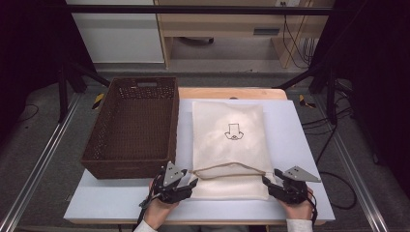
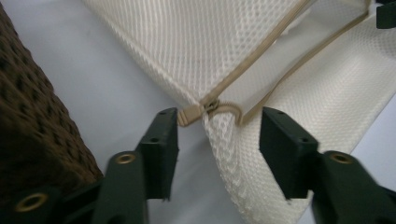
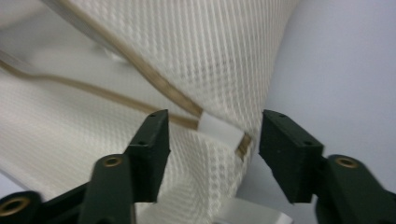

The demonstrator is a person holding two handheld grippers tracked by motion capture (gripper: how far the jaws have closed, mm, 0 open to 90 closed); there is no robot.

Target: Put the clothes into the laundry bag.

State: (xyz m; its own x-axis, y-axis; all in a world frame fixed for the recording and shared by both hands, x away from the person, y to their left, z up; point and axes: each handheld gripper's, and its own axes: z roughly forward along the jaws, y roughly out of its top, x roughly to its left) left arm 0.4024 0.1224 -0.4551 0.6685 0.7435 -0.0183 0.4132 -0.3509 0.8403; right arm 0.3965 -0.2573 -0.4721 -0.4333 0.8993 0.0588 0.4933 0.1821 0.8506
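behind left jaws, basket [image 2: 32,130] cropped

Left gripper [image 2: 218,140] pointing at the cream mesh bag [image 2: 196,42], jaws standing apart around its corner; tan zipper pull [image 2: 196,113] lying between them, brown wicker basket [image 2: 32,135] sitting at left on white table [image 2: 98,79]

In the left gripper view the brown basket [image 2: 32,126] is cut off by the left edge, and the mesh bag [image 2: 219,42] by the top. The small black print [image 1: 233,132] on the bag cannot be identified in the high view, where both forearms are cropped at the bottom.
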